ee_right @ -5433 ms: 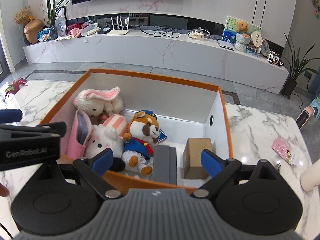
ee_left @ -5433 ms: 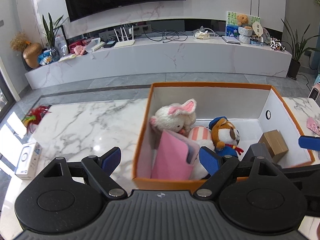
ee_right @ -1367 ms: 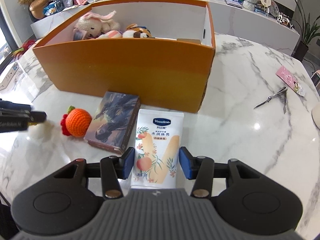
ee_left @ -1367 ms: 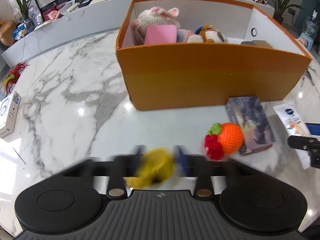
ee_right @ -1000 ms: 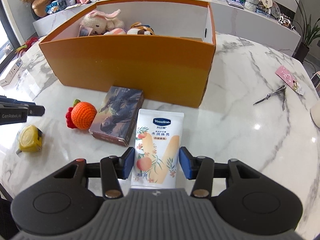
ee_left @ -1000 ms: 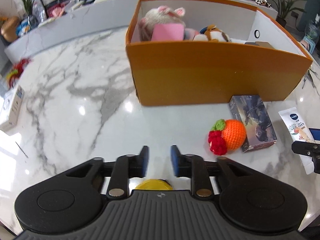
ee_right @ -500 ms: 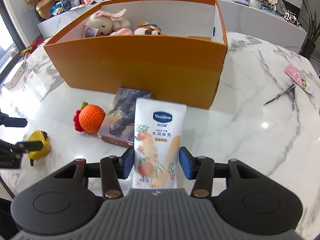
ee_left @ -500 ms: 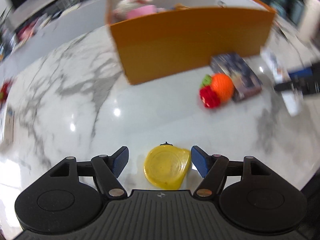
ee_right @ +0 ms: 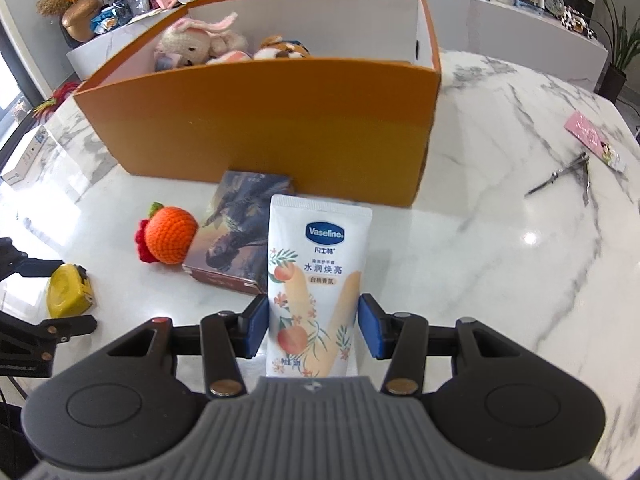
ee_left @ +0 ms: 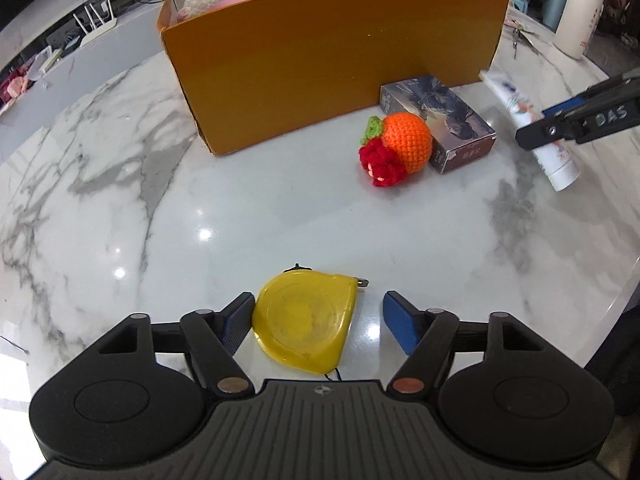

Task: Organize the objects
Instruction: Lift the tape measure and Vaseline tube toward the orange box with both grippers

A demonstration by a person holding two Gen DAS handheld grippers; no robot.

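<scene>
A yellow tape measure (ee_left: 306, 320) lies flat on the marble table (ee_left: 160, 220) between the fingers of my left gripper (ee_left: 320, 324). Its jaws are closing: the left pad touches the case, while the right pad (ee_left: 400, 330) stands a little off it. My right gripper (ee_right: 312, 330) is shut on a white Vaseline tube (ee_right: 316, 272), held up off the table. Behind stands the orange box (ee_right: 260, 128) with plush toys (ee_right: 196, 40) inside. A crochet orange (ee_right: 170, 240) leans on a dark card box (ee_right: 236, 232) in front of it.
To the right lie metal scissors (ee_right: 560, 178) and a pink card (ee_right: 596, 144). A white bottle (ee_left: 580, 8) stands at the far right. A small white box (ee_right: 24, 160) sits near the table's left edge. Beyond the tape measure is open marble.
My left gripper went from shut to open, sank around the tape measure and rolled, and its jaws are now narrower. My right gripper lifted the tube off the table.
</scene>
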